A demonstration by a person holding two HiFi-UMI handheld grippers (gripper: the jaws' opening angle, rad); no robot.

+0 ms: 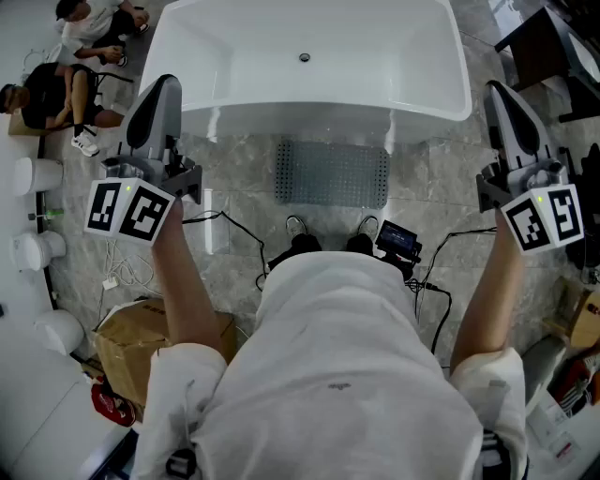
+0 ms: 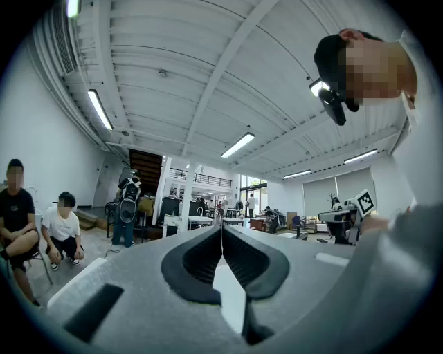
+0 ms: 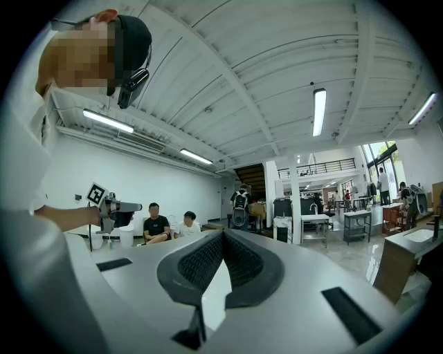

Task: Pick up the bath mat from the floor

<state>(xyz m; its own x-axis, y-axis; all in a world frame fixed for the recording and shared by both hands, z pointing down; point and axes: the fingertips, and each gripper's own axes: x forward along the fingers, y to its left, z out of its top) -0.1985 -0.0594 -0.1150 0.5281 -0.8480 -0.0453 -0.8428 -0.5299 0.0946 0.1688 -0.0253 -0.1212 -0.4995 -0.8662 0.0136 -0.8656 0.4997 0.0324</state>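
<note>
At the upper left of the head view, a person in black (image 1: 47,94) and another in white (image 1: 94,23) sat beside the white bathtub (image 1: 216,56). Just right of them the left gripper (image 1: 167,86) was held level above the floor, its jaws pressed together with nothing between them. Its own view showed the dark pads (image 2: 201,259) meeting along one line. Below it, at the lower left, a cardboard box (image 1: 131,337) stood on the grey stone floor (image 1: 234,272). In the middle of the frame the bath mat (image 1: 333,174) — grey and dotted with holes — lay flat on the floor. It sat just in front of the tub, beyond the person's shoes (image 1: 295,226) and well apart from both grippers. At the right edge the right gripper (image 1: 495,90) was likewise level, its jaws fully closed and empty.
</note>
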